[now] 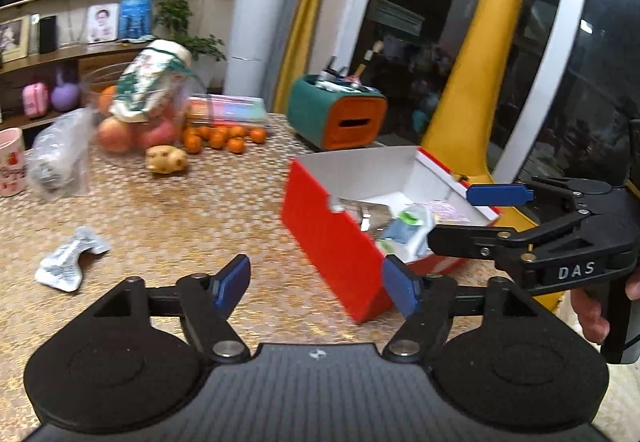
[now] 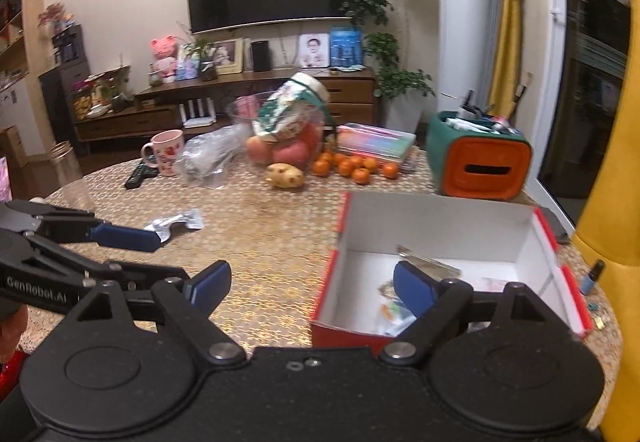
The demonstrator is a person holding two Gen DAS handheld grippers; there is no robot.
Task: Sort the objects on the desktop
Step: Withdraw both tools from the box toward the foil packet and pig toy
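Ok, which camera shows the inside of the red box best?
The right wrist view: it looks down into the red box, showing most of its floor. The left wrist view sees it tilted, with the right gripper covering part.

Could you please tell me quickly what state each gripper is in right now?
Left gripper: open, nothing between its fingers.
Right gripper: open, empty, above the near edge of the red box.

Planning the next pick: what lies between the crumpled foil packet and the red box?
Only bare table lies between the foil packet and the red box; the right wrist view shows it best.
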